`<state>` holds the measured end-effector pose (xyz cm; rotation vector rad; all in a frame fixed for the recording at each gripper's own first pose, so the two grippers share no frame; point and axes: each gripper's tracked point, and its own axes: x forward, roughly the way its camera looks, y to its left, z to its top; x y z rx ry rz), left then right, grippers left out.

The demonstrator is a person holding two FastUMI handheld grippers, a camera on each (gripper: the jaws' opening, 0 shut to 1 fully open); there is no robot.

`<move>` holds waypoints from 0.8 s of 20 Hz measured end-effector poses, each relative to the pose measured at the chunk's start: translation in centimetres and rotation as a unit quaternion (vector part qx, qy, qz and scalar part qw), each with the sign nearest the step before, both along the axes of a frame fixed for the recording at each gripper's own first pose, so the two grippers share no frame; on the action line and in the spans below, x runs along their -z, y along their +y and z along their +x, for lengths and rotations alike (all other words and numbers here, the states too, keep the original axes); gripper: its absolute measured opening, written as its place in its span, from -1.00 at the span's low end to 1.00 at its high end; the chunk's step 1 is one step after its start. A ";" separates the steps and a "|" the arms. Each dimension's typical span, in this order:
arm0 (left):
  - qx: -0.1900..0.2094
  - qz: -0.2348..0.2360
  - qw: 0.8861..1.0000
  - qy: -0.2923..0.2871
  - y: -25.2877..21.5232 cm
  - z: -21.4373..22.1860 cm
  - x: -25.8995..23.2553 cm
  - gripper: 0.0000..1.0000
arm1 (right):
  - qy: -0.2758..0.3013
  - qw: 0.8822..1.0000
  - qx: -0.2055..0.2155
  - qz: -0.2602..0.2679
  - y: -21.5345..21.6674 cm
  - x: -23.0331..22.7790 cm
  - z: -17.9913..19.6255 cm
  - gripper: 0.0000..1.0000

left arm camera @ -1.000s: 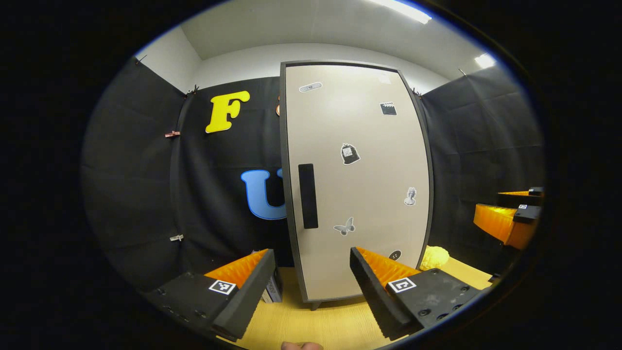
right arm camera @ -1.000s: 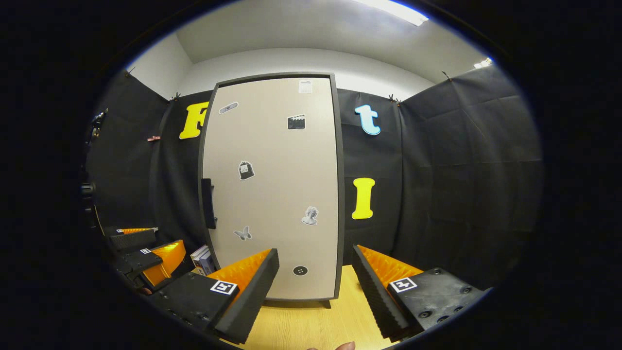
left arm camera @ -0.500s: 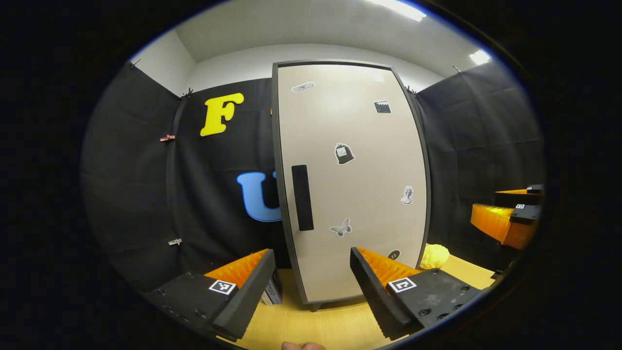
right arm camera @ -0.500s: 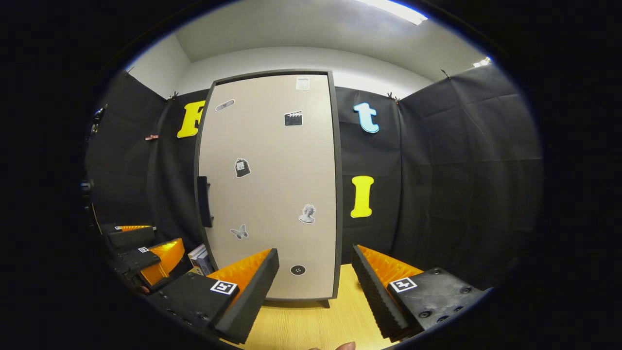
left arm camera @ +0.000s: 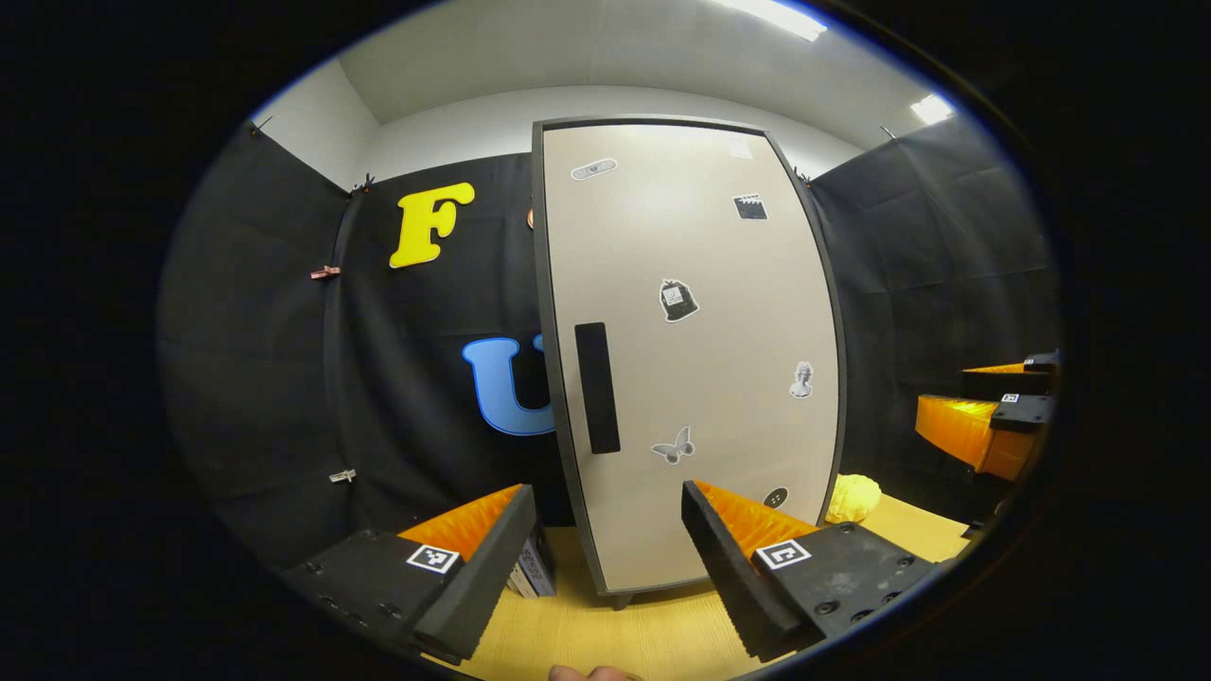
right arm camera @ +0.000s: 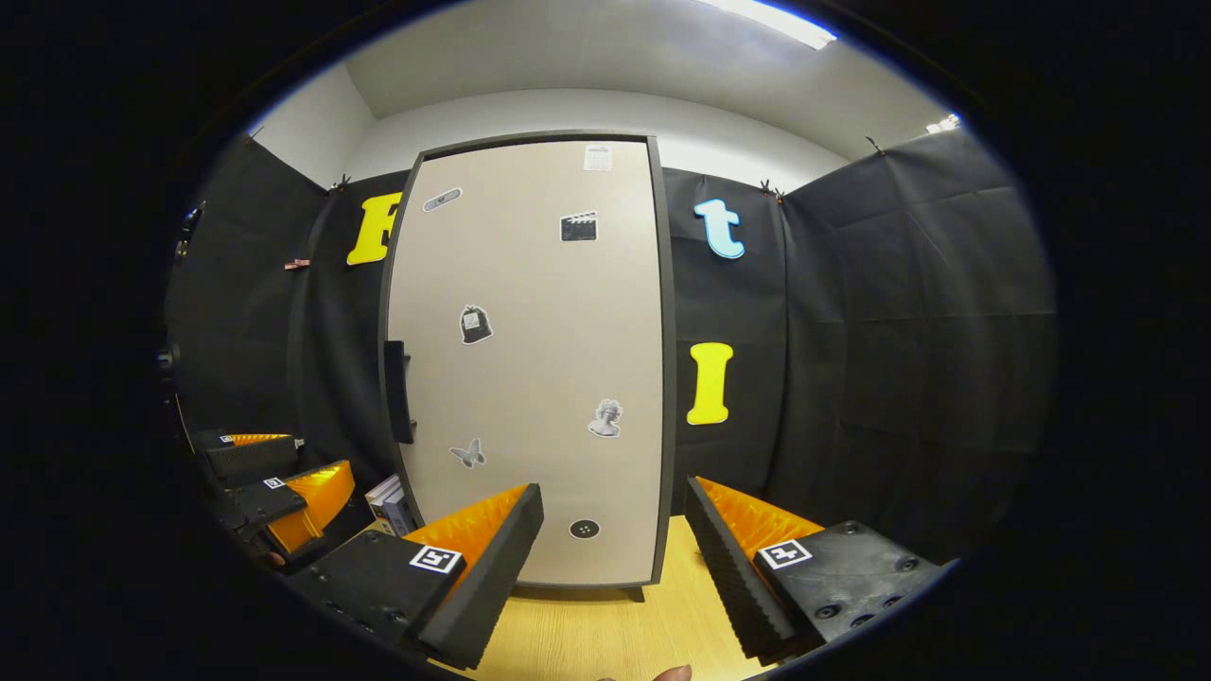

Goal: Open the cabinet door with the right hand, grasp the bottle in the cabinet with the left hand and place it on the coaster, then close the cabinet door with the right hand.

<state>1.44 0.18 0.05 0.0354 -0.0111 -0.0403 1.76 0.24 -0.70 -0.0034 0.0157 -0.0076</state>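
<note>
Both tongs barely shifted; cabinet door (right arm camera: 530, 359) remains closed.

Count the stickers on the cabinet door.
7 on the cabinet door: label at top, bandage, clapperboard, bag, bust, butterfly, button. The right gripper's fingers may hide more.

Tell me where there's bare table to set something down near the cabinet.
Bare wood lies in front of the cabinet, on the table between the right gripper and its foot. Left of it, books crowd the corner; right, a yellow object.
</note>
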 end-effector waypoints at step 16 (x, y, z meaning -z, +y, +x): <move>-0.072 0.012 0.997 0.010 10.4 -0.1 2.6 0.96 | -0.037 0.993 -0.110 0.015 16.7 -2.6 10.1 0.94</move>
